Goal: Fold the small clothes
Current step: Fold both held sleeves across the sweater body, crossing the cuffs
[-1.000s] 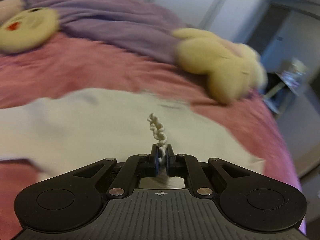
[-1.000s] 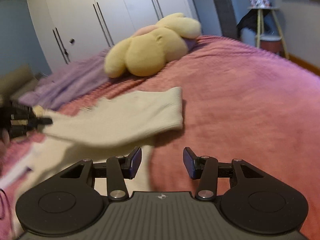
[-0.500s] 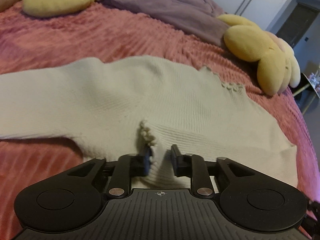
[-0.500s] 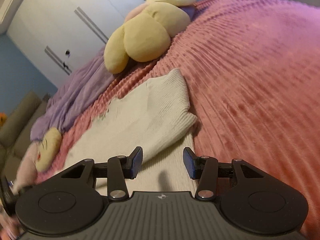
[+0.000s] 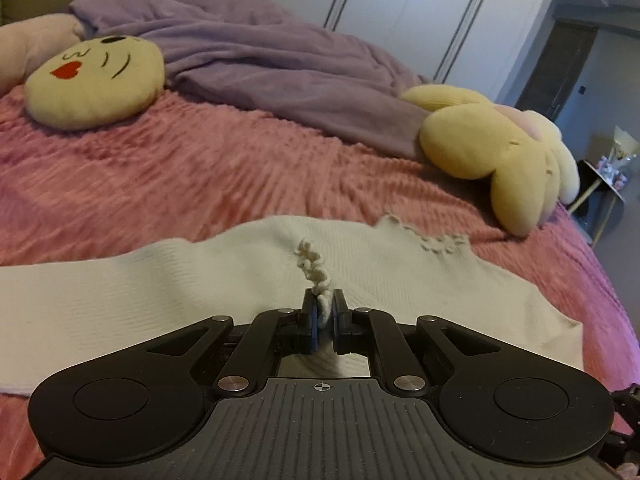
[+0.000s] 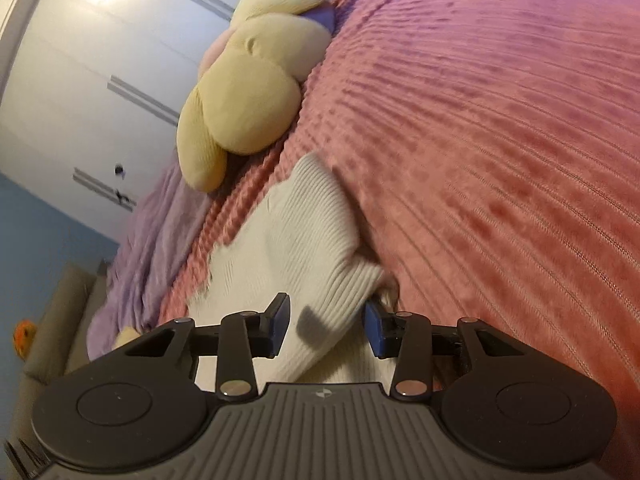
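two grippers at a cream knit top on a pink bed

two black hand-held grippers work on one cream ribbed knit top (image 5: 168,304) that lies spread flat on a pink ridged plush bedspread (image 5: 208,176). the left gripper (image 5: 324,312) has its jaws pressed together on the top's scalloped crochet trim (image 5: 314,270), which stands up in a small curly strip just above the fingertips. the rest of the garment stretches out to either side of it, with more scalloped edging (image 5: 436,242) lying flat toward the right.

the right gripper (image 6: 326,320) is partly open and its jaws are closing; the ribbed cuff of a folded-over sleeve (image 6: 340,300) sits between them, yet the pads are not pressing on it.

beyond the top, a round yellow cushion with a kissing face and red heart (image 5: 96,84) rests on the bedspread, a crumpled lilac blanket (image 5: 280,80) lies behind it, and a yellow flower-shaped plush pillow (image 5: 500,152) sits near the bed's far right side. white wardrobe doors (image 5: 400,12) stand behind the bed.
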### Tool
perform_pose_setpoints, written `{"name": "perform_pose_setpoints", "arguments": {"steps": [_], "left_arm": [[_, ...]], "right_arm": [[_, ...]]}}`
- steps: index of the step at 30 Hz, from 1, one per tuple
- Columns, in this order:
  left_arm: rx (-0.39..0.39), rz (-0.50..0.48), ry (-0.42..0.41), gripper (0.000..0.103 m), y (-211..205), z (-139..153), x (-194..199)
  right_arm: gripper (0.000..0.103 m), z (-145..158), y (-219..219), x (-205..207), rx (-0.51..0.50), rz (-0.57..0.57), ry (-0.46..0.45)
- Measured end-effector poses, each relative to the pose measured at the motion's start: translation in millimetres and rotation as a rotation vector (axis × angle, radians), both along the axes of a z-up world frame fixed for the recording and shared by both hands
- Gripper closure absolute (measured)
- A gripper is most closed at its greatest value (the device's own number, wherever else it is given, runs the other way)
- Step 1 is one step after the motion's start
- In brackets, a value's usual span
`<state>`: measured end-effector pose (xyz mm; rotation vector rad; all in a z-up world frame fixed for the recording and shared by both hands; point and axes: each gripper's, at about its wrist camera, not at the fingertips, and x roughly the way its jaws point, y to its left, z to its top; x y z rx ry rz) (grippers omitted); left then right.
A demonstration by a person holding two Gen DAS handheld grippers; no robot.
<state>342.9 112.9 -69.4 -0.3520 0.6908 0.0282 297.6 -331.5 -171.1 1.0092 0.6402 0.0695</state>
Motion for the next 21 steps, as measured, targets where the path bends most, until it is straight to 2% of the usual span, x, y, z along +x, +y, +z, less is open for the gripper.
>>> {"name": "perform_pose_setpoints", "arguments": {"steps": [4,5,6,8,13,14,17,19,21], "left_arm": [[-0.008,0.027,0.011,0.095,7,-7,3],[-0.005,0.027,0.012,0.095,8,-8,3],[-0.001,0.027,0.015,0.095,9,-10,3],[-0.003,0.021,0.022,0.095,10,-13,5],[0.032,0.003,0.049,0.094,3,-26,9],[0.046,-0.001,0.062,0.094,1,-31,10],[0.08,-0.012,0.125,0.093,-1,-48,12],[0.06,-0.013,0.145,0.089,3,-53,10],[-0.003,0.001,0.137,0.085,14,-51,6]], "right_arm": [[0.064,-7,-2,5,0.06,-0.027,-0.002],[0.071,-6,-1,7,0.047,-0.027,-0.001],[0.085,-4,1,8,0.024,-0.023,-0.005],[0.092,2,3,9,-0.043,-0.016,-0.027],[0.094,4,-3,9,-0.139,-0.042,-0.013],[0.099,1,-3,11,-0.165,-0.039,0.014],[0.099,-2,5,12,-0.272,-0.002,0.025],[0.099,5,12,15,-0.35,0.037,0.032],[0.096,14,17,16,-0.413,0.084,0.037]]}}
